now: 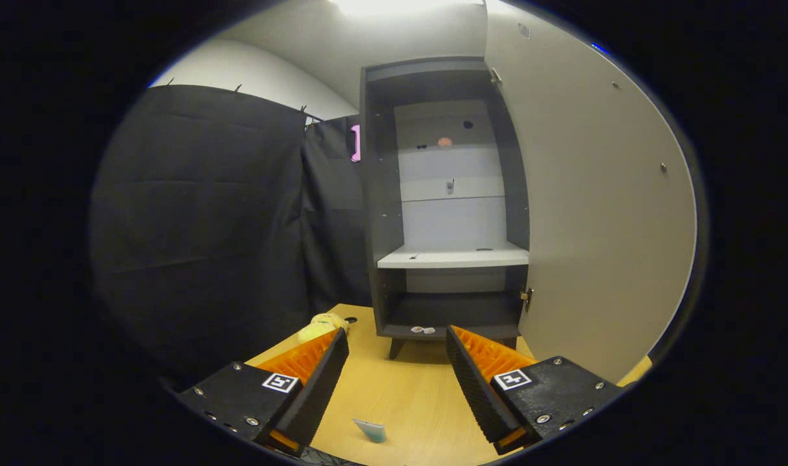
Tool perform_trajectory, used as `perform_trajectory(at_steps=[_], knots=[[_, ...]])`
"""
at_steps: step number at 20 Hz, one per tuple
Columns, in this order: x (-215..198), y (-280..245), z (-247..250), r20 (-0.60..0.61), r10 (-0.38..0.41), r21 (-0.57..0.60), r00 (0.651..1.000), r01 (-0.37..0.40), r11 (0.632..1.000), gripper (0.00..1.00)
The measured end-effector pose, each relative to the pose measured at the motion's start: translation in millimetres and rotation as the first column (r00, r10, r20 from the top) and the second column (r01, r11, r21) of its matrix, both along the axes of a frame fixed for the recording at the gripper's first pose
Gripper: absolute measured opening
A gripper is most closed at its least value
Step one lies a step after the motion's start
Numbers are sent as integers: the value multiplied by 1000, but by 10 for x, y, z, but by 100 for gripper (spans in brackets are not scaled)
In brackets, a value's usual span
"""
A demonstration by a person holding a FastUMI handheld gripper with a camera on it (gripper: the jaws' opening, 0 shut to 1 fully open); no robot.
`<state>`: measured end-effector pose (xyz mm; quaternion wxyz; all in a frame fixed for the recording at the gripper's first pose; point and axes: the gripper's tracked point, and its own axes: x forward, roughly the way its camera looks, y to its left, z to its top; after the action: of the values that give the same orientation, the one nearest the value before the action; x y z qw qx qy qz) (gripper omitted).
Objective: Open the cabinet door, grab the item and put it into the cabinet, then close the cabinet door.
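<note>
— Where do your tongs (397, 346) stand right now?

— You hold them spread wide apart above the pale wooden tabletop (394, 395), with nothing between the two fingers (316, 382). They aim straight at the tall dark grey cabinet (378, 194), which stands on short legs at the far end of the tabletop.

— And the cabinet door?

— Your large pale grey cabinet door (588, 213) is swung fully open to the right, hinged along the cabinet's right edge. Inside you can see a white shelf (455, 257) partway down and a dark bottom compartment (455, 310) under it; a few small things lie at the front lip of that compartment, too small to make out.

— Where is the item?

— Your small yellow soft toy (321, 325) lies on the tabletop just beyond the tip of the left finger, left of the cabinet's foot and apart from it. A small pale blue-green scrap (370, 430) lies on the tabletop between the fingers, close to you. Black cloth (200, 220) hangs to the left.
</note>
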<state>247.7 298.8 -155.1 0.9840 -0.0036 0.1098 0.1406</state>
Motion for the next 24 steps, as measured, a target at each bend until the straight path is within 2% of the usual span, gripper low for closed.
perform_trajectory(at_steps=[8, 12, 19, 24], knots=[[39, 264, -931, -171, 21, -42, 985, -28, 999, 94], [-33, 356, -1366, -273, 31, -62, 961, -50, 997, 94], [-118, 465, -1834, -371, 53, -93, 927, -93, 991, 94], [-193, 400, -2228, -464, 12, -130, 886, -82, 988, 92]])
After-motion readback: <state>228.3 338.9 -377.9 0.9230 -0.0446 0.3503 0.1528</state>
